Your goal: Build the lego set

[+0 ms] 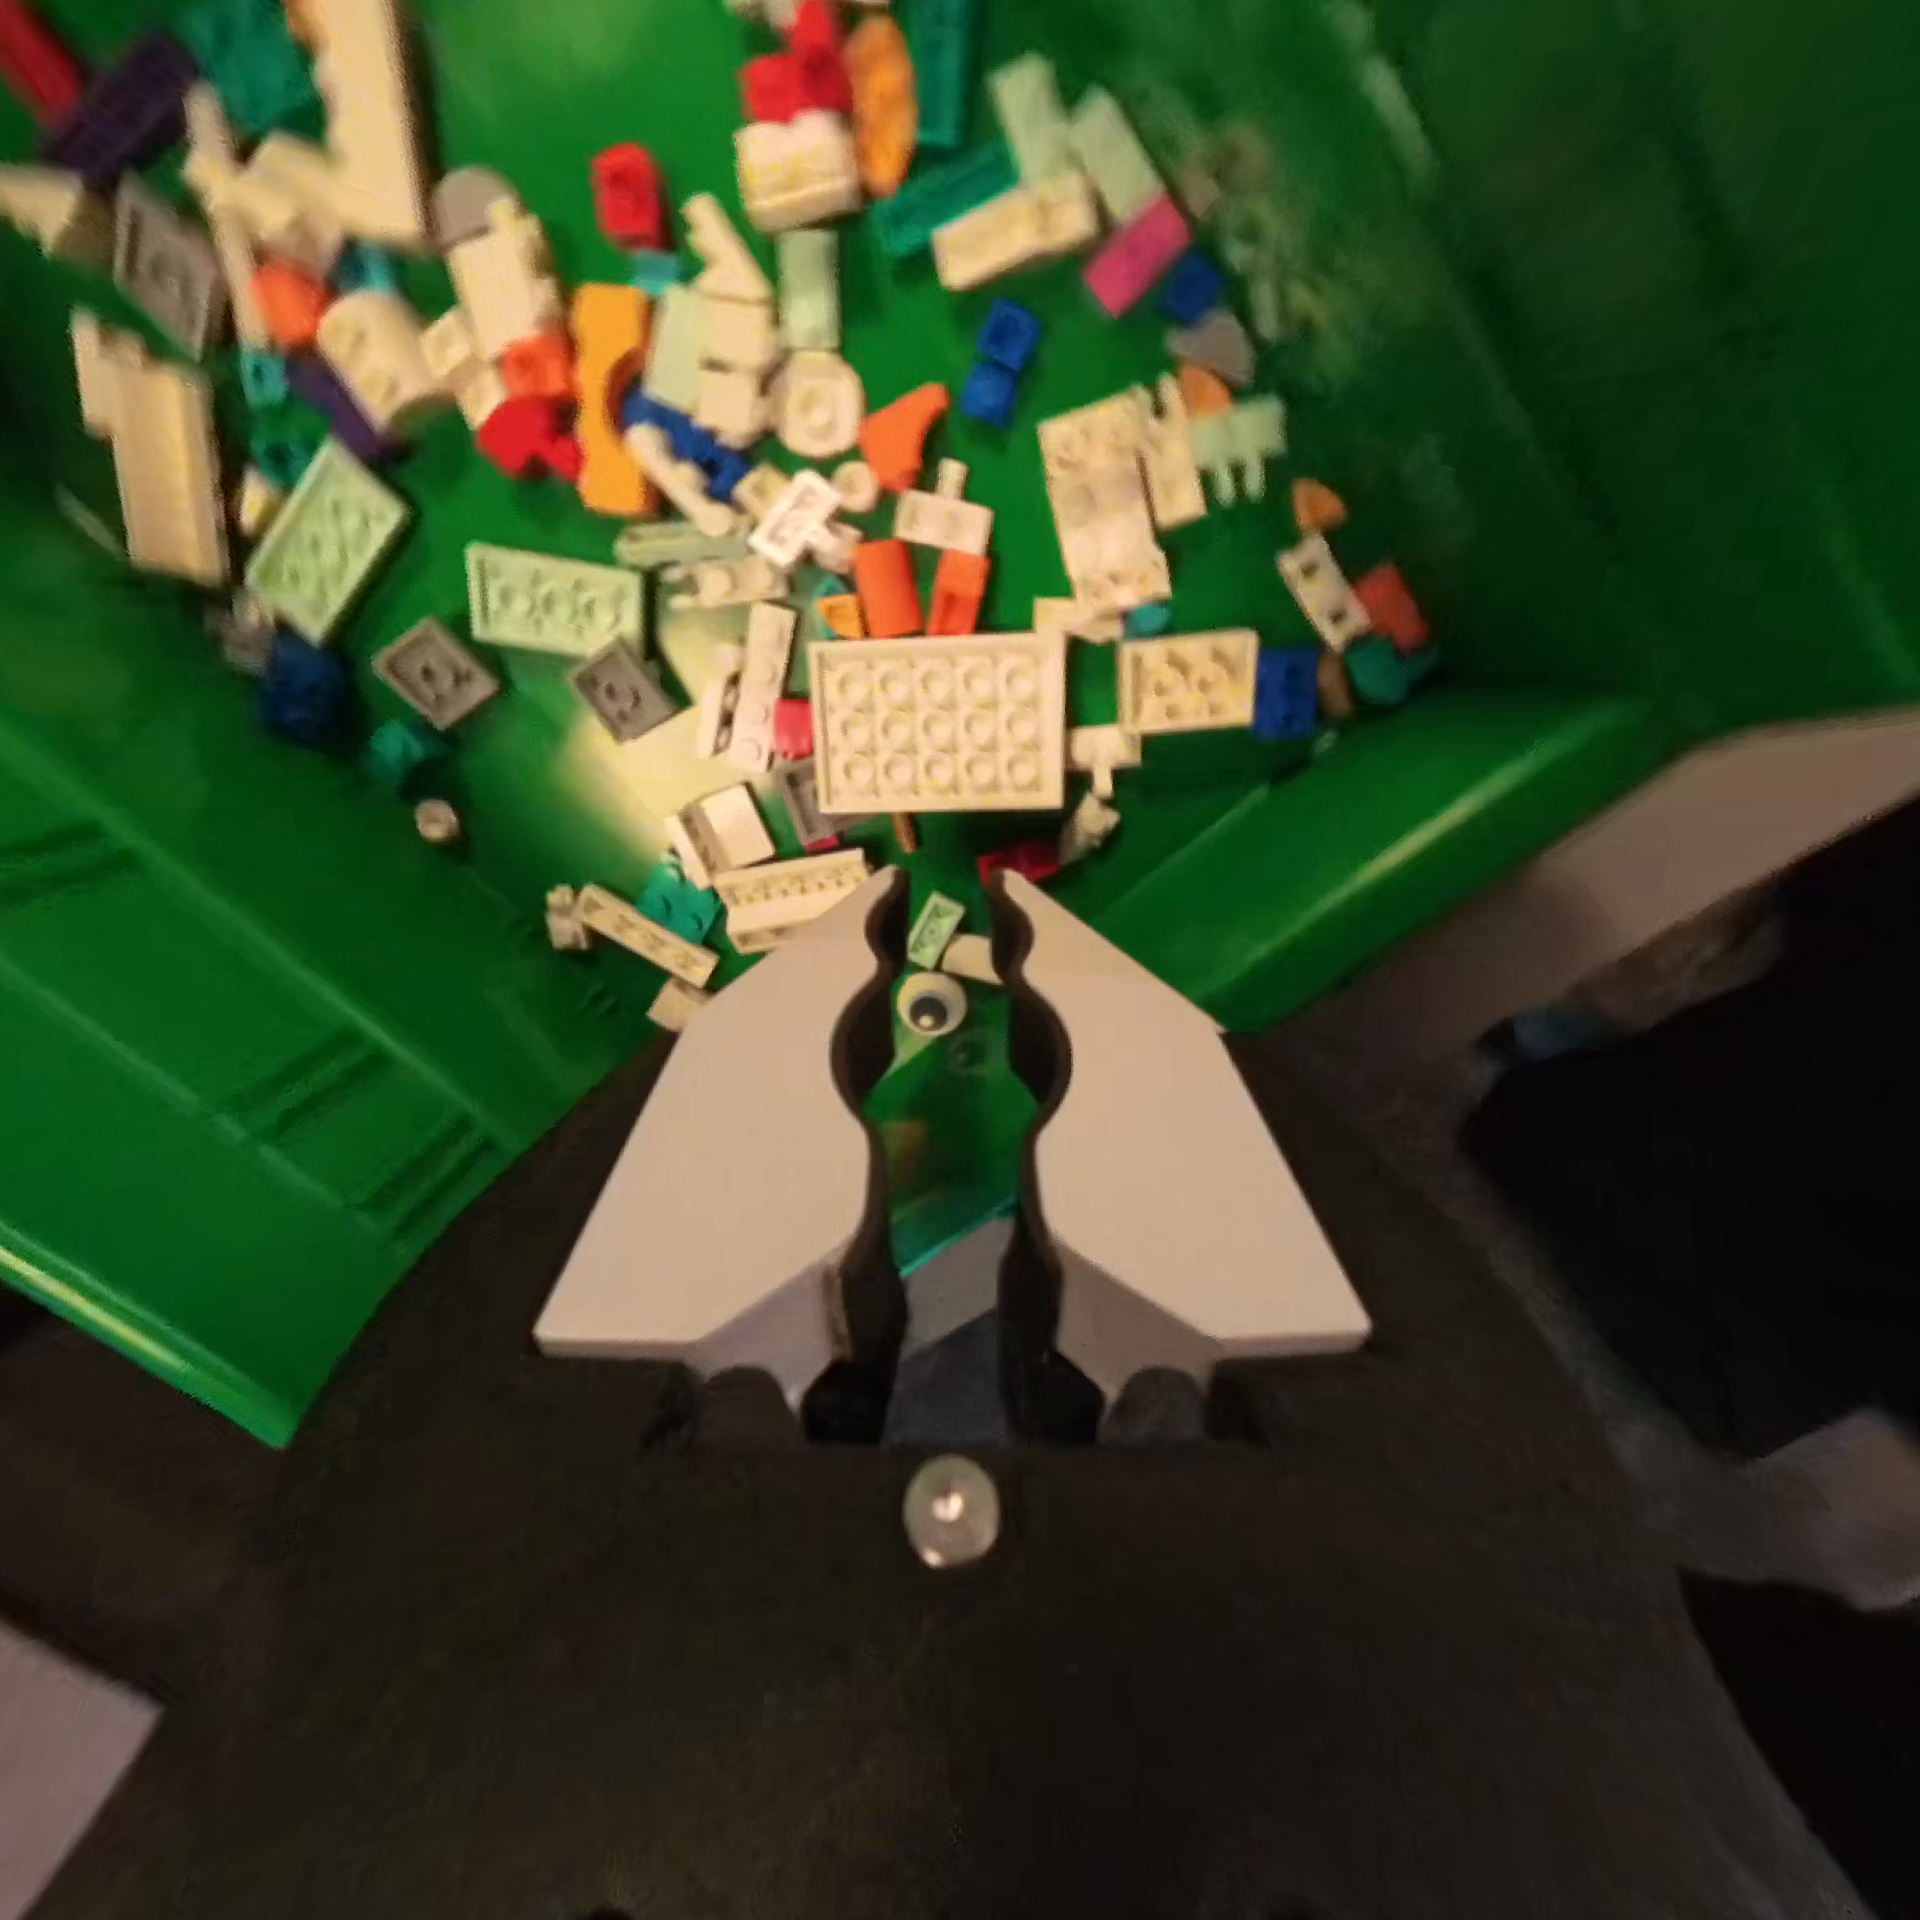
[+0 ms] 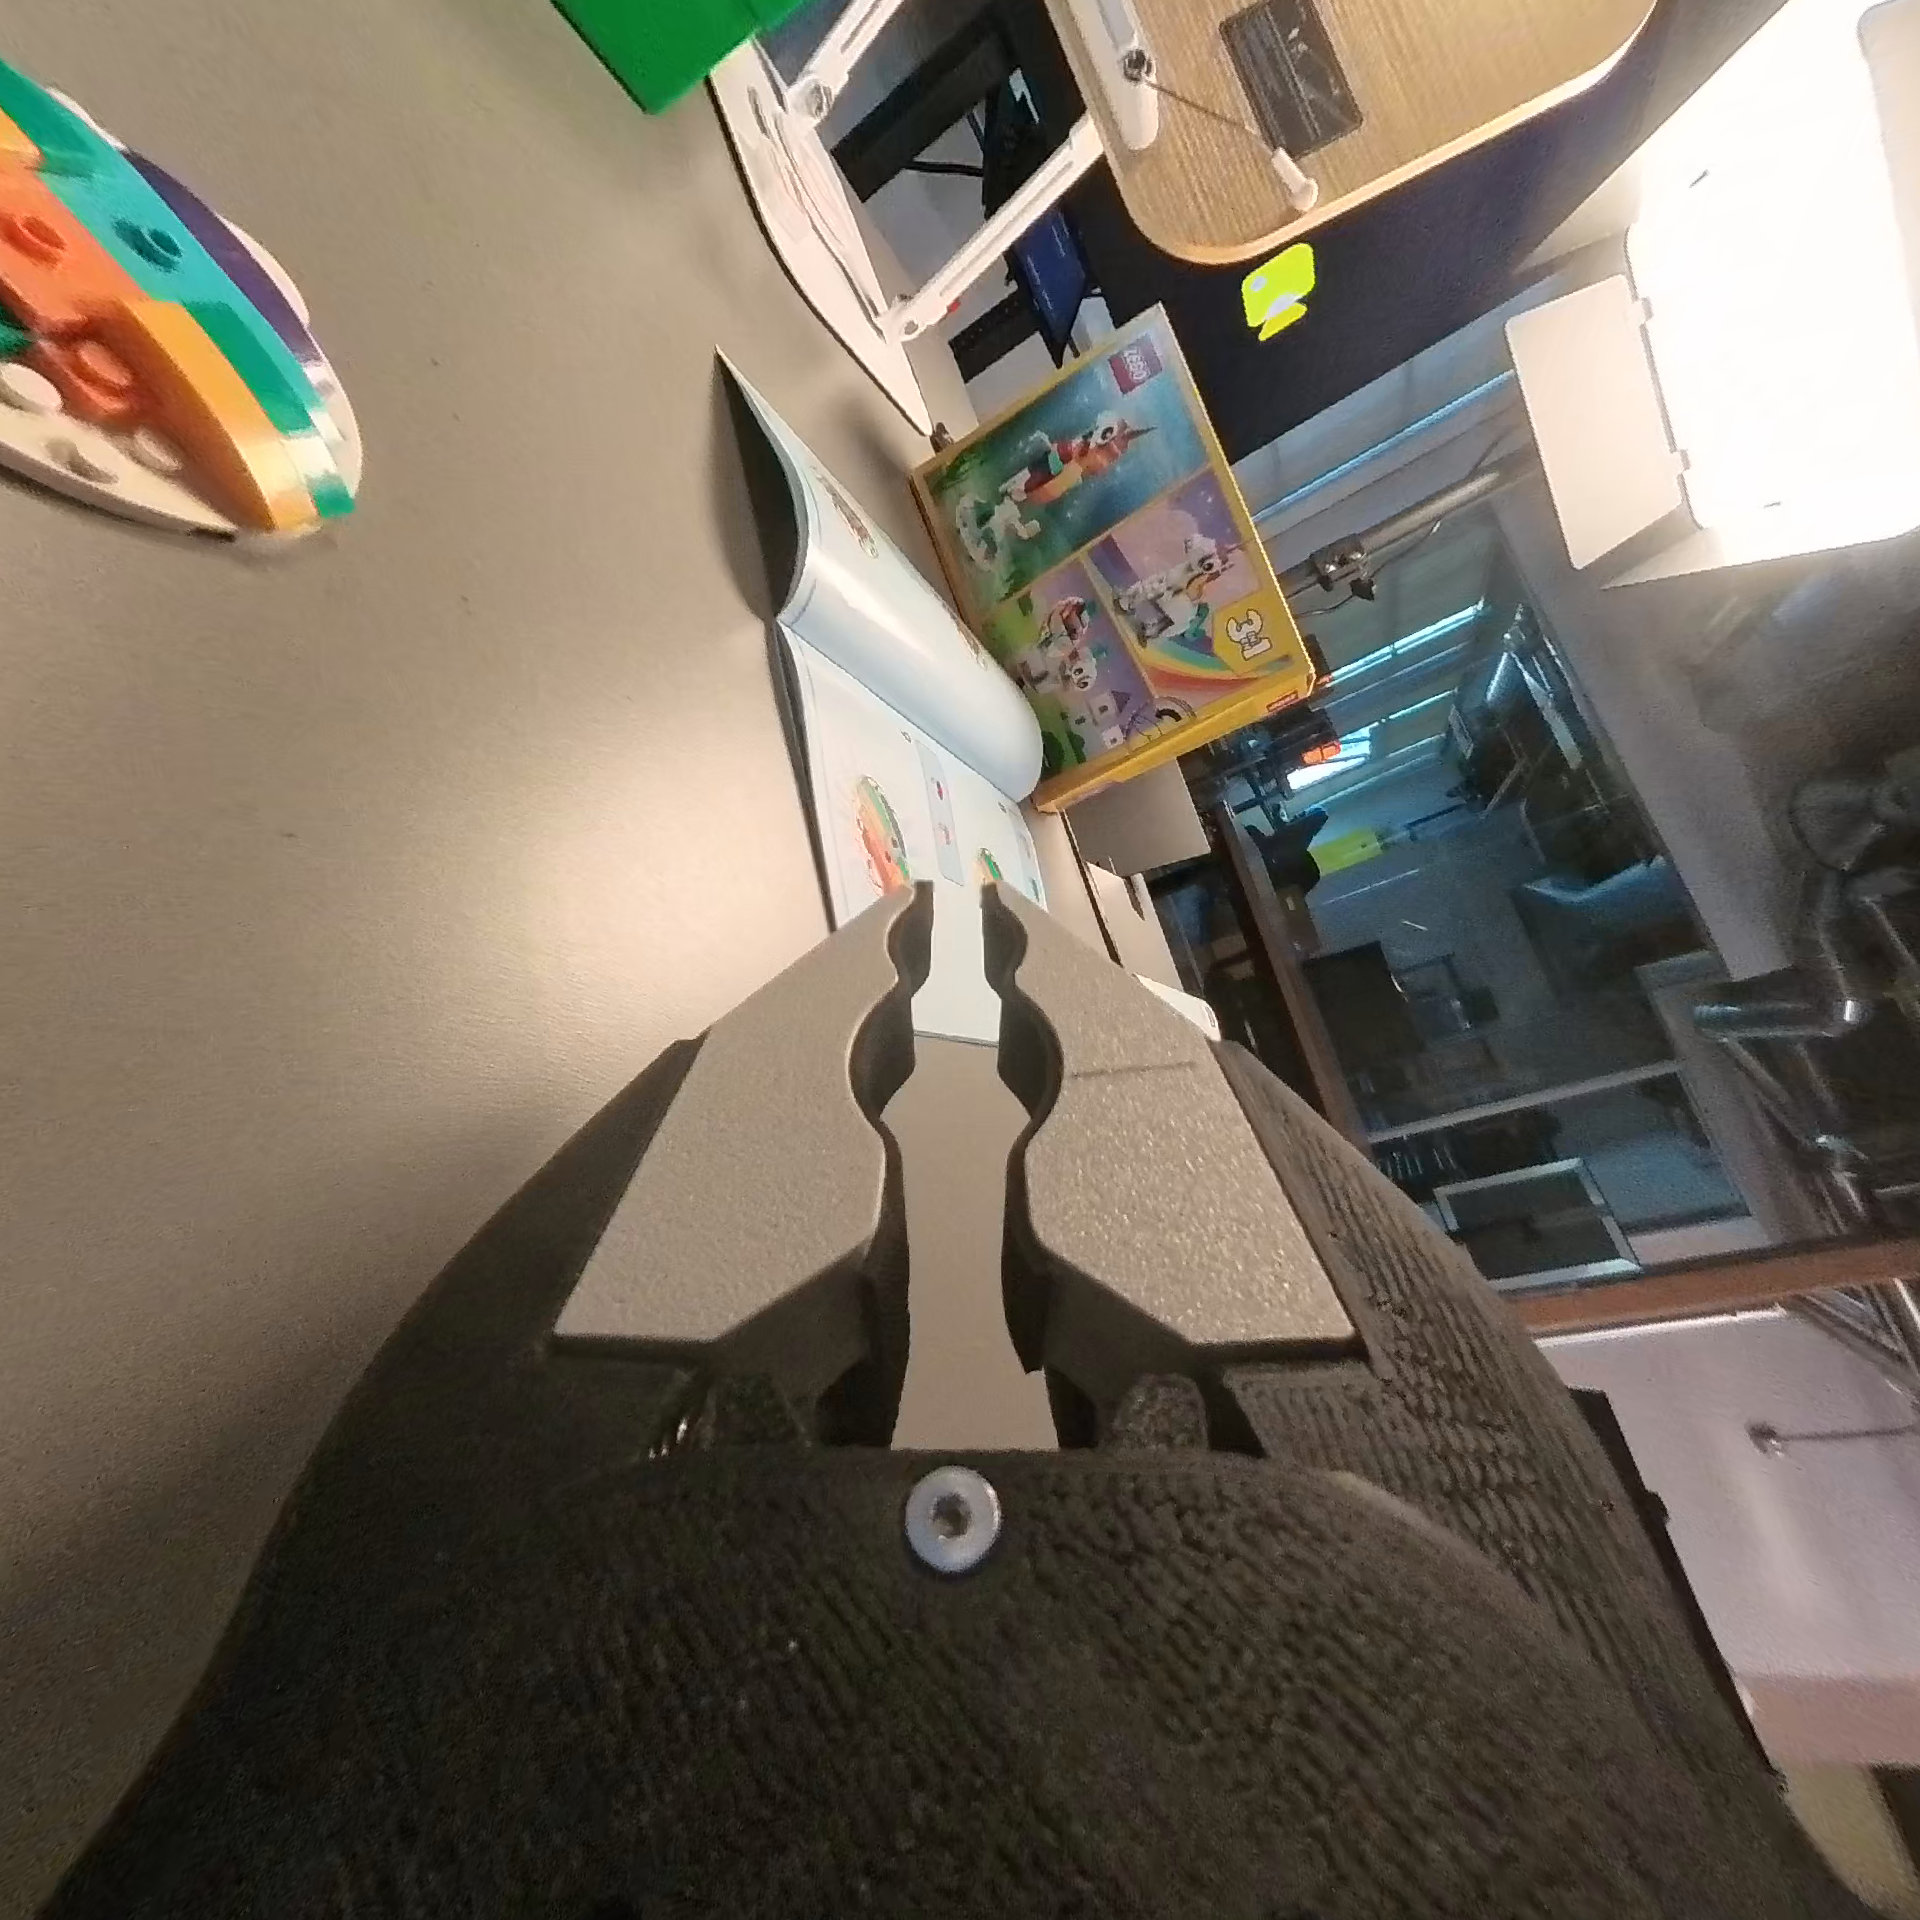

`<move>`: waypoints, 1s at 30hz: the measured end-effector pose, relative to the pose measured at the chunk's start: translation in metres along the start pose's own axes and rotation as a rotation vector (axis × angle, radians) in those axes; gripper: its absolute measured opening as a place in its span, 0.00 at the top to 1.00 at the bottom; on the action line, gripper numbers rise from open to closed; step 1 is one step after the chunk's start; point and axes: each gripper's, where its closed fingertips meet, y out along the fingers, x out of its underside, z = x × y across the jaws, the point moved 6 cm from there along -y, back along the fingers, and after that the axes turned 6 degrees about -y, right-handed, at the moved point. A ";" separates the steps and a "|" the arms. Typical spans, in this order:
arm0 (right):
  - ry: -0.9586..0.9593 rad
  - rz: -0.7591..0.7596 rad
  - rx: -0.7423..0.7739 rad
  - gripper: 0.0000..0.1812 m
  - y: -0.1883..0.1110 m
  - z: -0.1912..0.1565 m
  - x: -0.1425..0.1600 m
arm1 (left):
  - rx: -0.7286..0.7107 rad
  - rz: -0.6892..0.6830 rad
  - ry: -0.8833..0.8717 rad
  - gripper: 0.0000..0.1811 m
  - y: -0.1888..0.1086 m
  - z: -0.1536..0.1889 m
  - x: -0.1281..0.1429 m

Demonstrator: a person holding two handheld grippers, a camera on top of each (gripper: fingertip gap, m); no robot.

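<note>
We hold the left gripper (image 1: 945,894) over a green tray (image 1: 260,1091) whose floor is strewn with loose lego pieces (image 1: 727,436) in white, pale green, orange, red, blue, teal and grey. Its jaws stand slightly apart with nothing between them. The view is blurred, so small pieces are hard to tell apart. Just beyond the fingertips lies a white studded plate (image 1: 940,722), near the tray's near edge; a smaller white plate (image 1: 1190,681) sits just beside it toward the tray's right wall, with a blue brick (image 1: 1286,691) touching it. Seen through the gap between the fingers, a small pale green piece (image 1: 935,920) and a round eye piece (image 1: 930,1006) lie on the tray floor close to its near edge.

Our right gripper (image 2: 956,899) hangs above the grey tabletop (image 2: 416,831), its jaws likewise a little parted and empty. The partly built model (image 2: 156,343), a rounded stack of teal, orange and white layers with studs showing, rests on the tabletop toward the view's left edge, well apart from the fingers. Past the fingertips an open instruction booklet (image 2: 914,675) lies near the tabletop's far edge, and the set's box (image 2: 1112,582) stands just behind it. A corner of the green tray (image 2: 665,42) shows at the top of this view.
</note>
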 end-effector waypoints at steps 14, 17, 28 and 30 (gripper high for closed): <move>0.022 -0.006 0.002 0.96 0.001 0.002 0.002 | 0.190 -0.172 0.534 0.88 0.021 0.001 0.000; 0.020 -0.015 0.000 0.96 0.002 0.001 0.003 | 0.187 -0.176 0.572 0.88 0.021 0.001 0.000; 0.018 -0.032 0.001 0.96 0.004 0.001 0.005 | 0.128 -0.175 0.725 0.94 0.021 0.007 0.005; 0.019 -0.033 0.002 0.96 0.004 0.001 0.005 | 0.121 -0.164 0.739 0.94 0.021 0.008 0.004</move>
